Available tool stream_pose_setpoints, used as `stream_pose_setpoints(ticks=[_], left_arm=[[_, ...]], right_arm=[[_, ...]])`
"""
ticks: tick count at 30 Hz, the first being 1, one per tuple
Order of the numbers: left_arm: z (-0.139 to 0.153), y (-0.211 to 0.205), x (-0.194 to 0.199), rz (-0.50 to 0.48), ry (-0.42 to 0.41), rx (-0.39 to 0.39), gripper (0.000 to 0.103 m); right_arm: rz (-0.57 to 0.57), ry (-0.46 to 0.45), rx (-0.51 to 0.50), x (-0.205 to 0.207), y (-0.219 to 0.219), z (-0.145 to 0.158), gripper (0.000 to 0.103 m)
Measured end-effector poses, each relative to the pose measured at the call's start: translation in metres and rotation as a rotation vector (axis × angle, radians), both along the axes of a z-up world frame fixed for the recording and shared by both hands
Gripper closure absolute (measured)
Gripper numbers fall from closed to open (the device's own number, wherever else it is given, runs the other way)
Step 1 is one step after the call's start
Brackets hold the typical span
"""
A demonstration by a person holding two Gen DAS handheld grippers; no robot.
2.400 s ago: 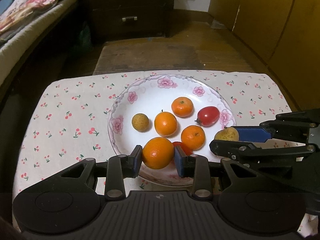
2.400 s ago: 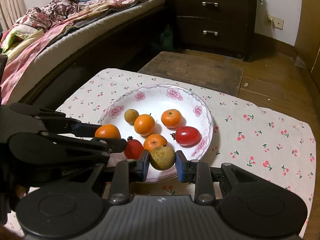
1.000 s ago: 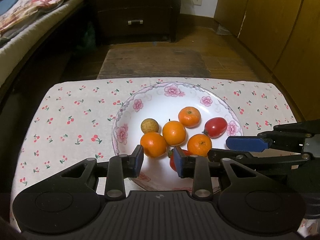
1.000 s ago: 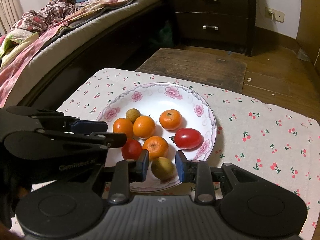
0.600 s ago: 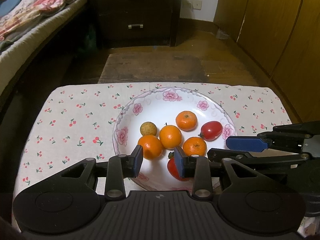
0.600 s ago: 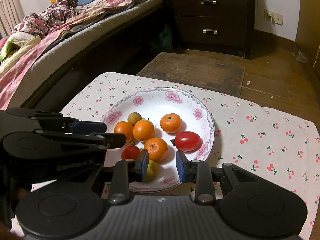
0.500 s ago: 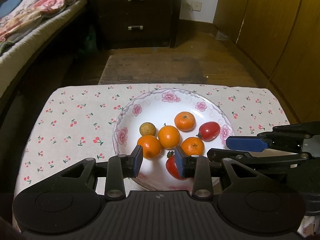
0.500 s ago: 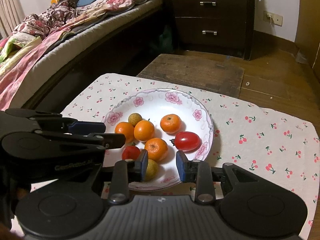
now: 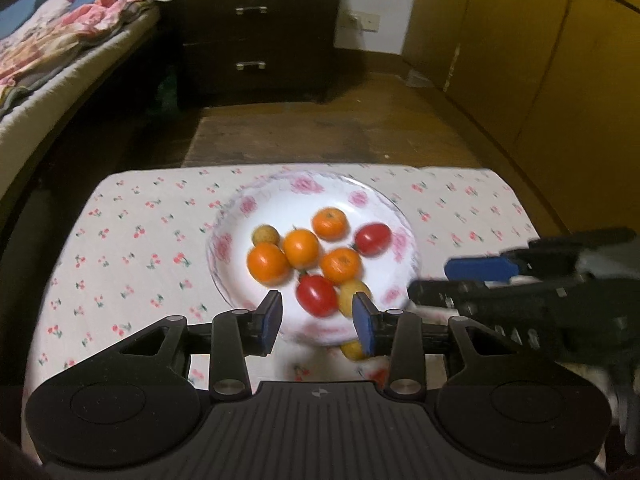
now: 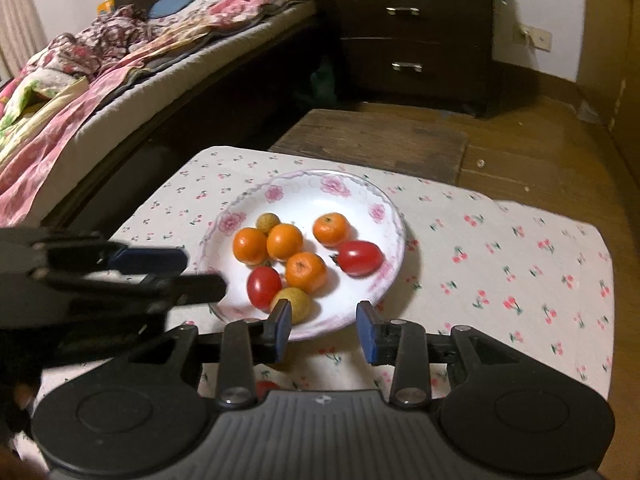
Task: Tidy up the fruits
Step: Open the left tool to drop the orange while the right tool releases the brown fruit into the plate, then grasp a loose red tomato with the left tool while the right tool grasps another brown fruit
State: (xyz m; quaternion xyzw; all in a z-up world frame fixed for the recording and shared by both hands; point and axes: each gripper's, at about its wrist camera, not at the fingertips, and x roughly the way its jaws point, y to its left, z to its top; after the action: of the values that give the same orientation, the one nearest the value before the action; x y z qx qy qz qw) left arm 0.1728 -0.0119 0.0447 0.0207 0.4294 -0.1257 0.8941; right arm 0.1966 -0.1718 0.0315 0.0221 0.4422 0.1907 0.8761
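The left gripper (image 9: 316,318) and the right gripper (image 10: 325,327) each hover at the near edge of the plate, blue-padded jaws spread wide and holding nothing. Below them lies a white tablecloth printed with small red cherries (image 10: 500,272), covering a low table. On it sits the round white ceramic plate with pink flowers on its rim (image 10: 332,185), which holds all the fruit: a yellow-brown round fruit (image 10: 294,303) nearest, two red oval tomatoes (image 10: 264,287) (image 10: 359,257), four orange tangerines (image 10: 306,272) clustered in the middle, and a small tan round fruit (image 10: 267,222) at the far left. Beyond the table come a worn wooden floor board (image 10: 372,140), a dark two-drawer wooden chest (image 10: 408,40), a bed piled with pink and floral bedding (image 10: 80,92) on the left, and yellow wooden cabinet doors (image 9: 552,72) on the right.

Against 2.4 seconds ago, the left jaws no longer clasp a tangerine and the right jaws no longer clasp the yellow-brown fruit; both pieces now rest on the plate, and both grippers have drawn back and risen.
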Motion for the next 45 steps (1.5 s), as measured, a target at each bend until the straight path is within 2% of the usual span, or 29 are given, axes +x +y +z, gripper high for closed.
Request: stream_pose_setpoints(ticks=[9,20,29,33,45], left_arm=[[-0.019,-0.021,-0.020,-0.069,0.058,0.010,0.055],[-0.047,-0.036,-0.023,-0.134,0.122,0.016,0.055],[-0.062,-0.040,-0.021,-0.130,0.140,0.027,0.059],[-0.064,-0.041,-0.020,-0.116,0.129,0.030,0.067],[-0.060,-0.030,-0.026,-0.092,0.139,0.037,0.069]], right_arm=[[0.002,0.031,-0.016,-0.008,-0.005,-0.004,0.061],[0.030,0.070,-0.013,-0.006,0.002,-0.014,0.061],[0.059,0.093,-0.007,-0.004,0.010,-0.018,0.060],[0.058,0.107,-0.005,-0.001,0.012,-0.021,0.060],[0.044,0.138,0.022,0.003,0.011,-0.027,0.060]])
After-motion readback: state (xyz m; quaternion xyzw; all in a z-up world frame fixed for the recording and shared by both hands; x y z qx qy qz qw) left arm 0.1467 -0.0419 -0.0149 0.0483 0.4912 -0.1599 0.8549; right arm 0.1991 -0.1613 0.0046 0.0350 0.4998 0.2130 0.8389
